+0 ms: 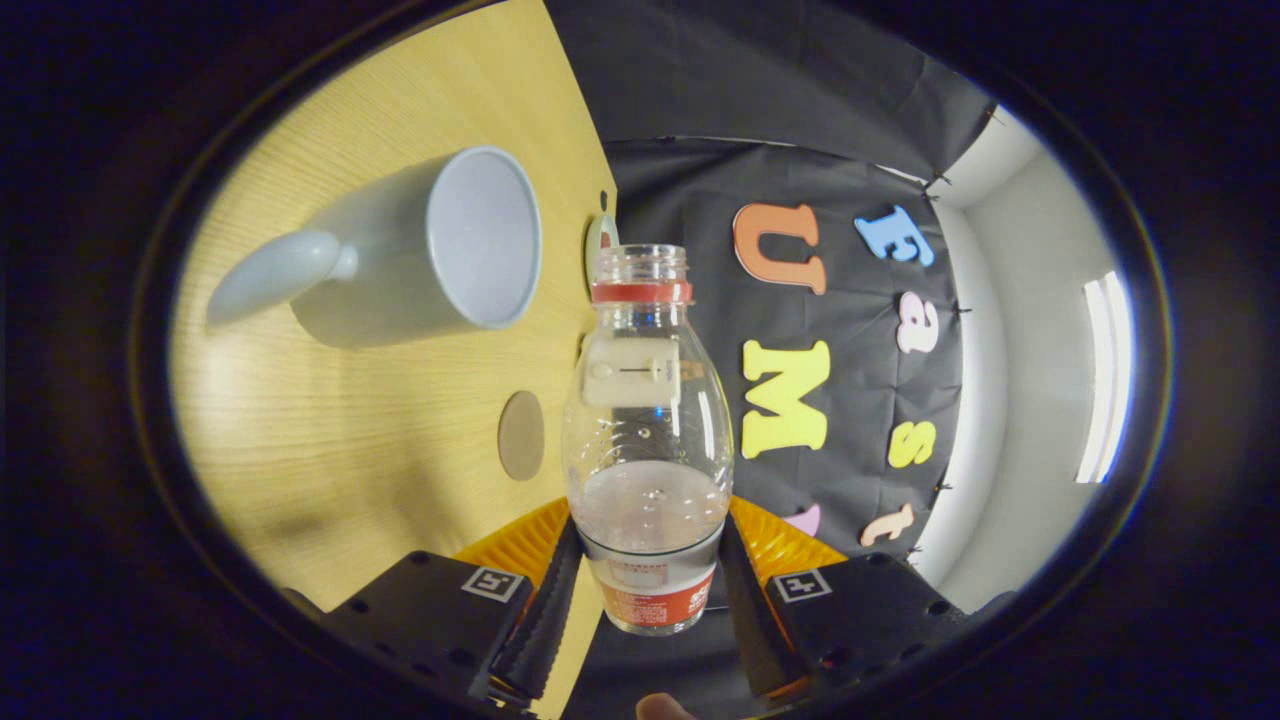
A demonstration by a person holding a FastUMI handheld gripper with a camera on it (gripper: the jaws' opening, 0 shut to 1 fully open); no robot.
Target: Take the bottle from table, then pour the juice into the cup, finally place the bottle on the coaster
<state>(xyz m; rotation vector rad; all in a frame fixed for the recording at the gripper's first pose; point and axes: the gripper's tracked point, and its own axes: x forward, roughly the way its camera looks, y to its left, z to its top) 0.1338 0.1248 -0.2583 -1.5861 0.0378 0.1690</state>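
- Gripper [648, 590] is clamping the bottle [648, 430] low on its body, both fingers pressing – bottle uncapped, rolled sideways.
- Pour step looks underway; mouth is sitting just beside the cup [440, 245], not over it – needs shifting across.
- Coaster [521, 435] is waiting on the table [330, 440] nearby.
- Liquid level hard to read; cup inside looks empty.

The gripper [648, 590] is rolled sideways, its jaws clamped on the bottle [648, 430] from both sides.

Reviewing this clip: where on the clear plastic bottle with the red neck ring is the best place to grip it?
Low on the body, as the gripper holds the clear plastic bottle now: one finger on each side of the labelled lower part, where the walls run straight below the bulging shoulder.
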